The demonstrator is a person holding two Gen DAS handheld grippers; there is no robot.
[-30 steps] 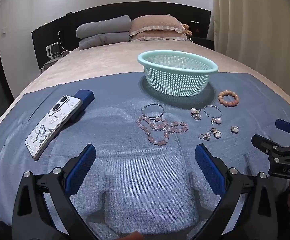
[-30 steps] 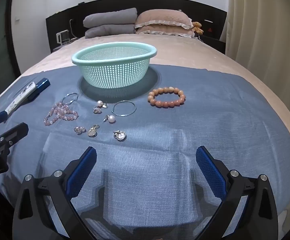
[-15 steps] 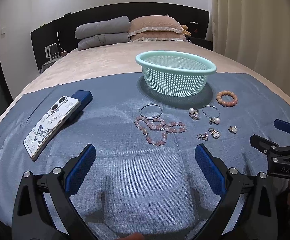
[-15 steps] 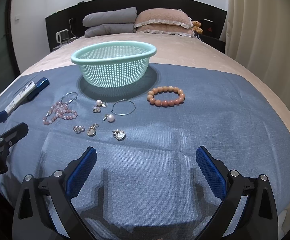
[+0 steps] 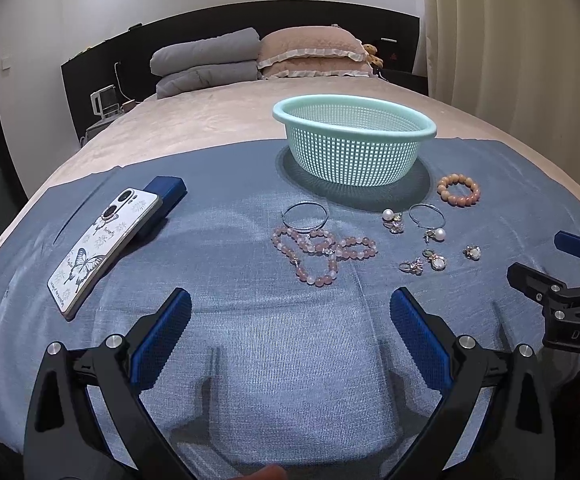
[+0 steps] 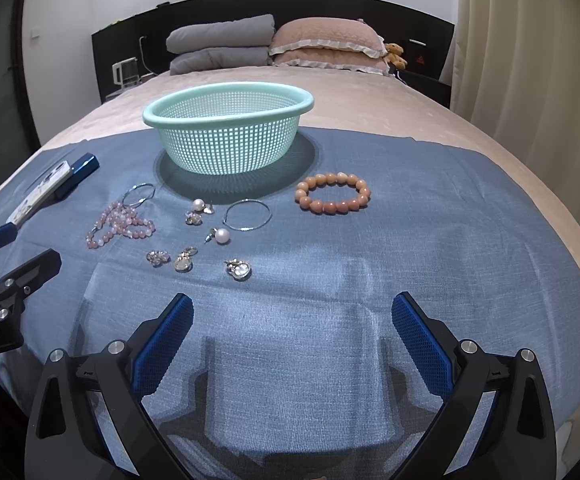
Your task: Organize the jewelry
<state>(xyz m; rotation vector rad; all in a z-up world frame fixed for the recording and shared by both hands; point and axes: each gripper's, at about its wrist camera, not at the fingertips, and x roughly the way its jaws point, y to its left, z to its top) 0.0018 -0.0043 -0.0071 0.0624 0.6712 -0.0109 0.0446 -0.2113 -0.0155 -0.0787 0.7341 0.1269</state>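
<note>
Both views are creeping slightly closer to the jewelry than a second ago; nothing is grasped yet, so the sorting is, by judgement, only beginning. Left to right on the blue cloth [image 5: 230, 340]: a butterfly-printed phone [image 5: 104, 246] is lying on a blue box [image 5: 166, 196], its script too small to read; a pink bead strand [image 5: 322, 250], mint basket [image 5: 354, 146], earrings [image 5: 422, 240] and orange bead bracelet [image 5: 459, 190] are sitting untouched. The left gripper [image 5: 290, 316] and right gripper [image 6: 292, 318] are hovering with jaws wide. "DAS" is showing on the right gripper's body.
</note>
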